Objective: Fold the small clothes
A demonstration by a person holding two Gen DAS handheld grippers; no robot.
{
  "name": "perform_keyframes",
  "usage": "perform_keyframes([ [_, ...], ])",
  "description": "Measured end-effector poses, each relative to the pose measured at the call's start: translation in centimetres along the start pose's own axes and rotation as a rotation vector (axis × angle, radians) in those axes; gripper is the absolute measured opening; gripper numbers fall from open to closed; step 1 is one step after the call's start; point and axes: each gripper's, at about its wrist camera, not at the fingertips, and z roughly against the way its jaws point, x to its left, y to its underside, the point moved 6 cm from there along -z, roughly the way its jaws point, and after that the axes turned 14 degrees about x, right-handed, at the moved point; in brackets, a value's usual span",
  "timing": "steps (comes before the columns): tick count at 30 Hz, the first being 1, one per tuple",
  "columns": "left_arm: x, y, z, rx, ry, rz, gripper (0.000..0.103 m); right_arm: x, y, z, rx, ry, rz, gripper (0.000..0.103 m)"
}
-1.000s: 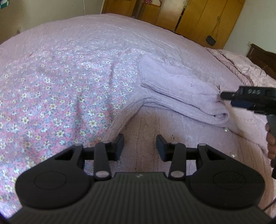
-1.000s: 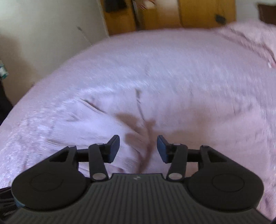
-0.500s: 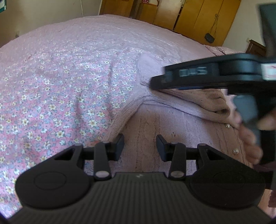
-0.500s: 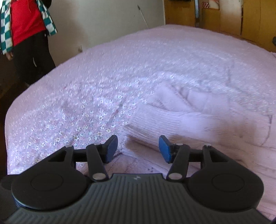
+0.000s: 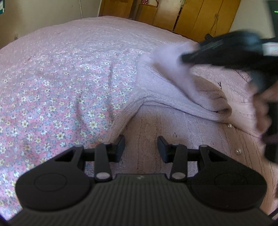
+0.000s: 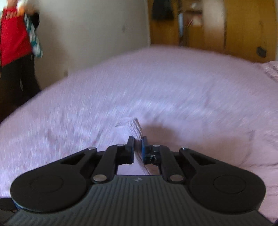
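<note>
A small pale pink knitted cardigan (image 5: 173, 125) with pearl buttons lies on the bed, its sleeve (image 5: 166, 85) folded across the body. My left gripper (image 5: 141, 144) is open and empty, low over the cardigan's lower body. My right gripper (image 6: 138, 144) is shut on the sleeve's ribbed cuff (image 6: 133, 126) and holds it lifted. In the left wrist view the right gripper (image 5: 225, 50) shows blurred at the upper right, with the sleeve rising to it.
The cardigan lies on a pink floral sheet (image 5: 57, 97) over a pink bedspread (image 6: 173, 87). Wooden wardrobes (image 5: 199, 15) stand behind the bed. A person in a red top (image 6: 13, 40) stands at the far left by the wall.
My right gripper was open over the sleeve; it has shut on the cuff and lifted it up and to the right. My left gripper has stayed in place, open.
</note>
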Motion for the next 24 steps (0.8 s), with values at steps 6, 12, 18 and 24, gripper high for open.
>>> perform_keyframes([
  [6, -0.2, -0.4, -0.2, 0.015, -0.016, -0.006, 0.043, -6.9, -0.6, 7.1, -0.107, 0.109, -0.059, 0.008],
  [12, -0.2, -0.8, -0.4, 0.032, -0.032, -0.002, 0.043, -13.9, 2.6, 10.9, -0.115, 0.217, -0.165, 0.008],
  [18, -0.8, -1.0, -0.7, 0.051, -0.081, -0.045, 0.043, -19.5, 8.3, 11.2, -0.068, 0.316, -0.274, 0.008],
  [24, -1.0, -0.8, -0.9, 0.053, -0.109, -0.064, 0.043, -23.4, 14.1, 8.0, 0.017, 0.312, -0.402, 0.009],
])
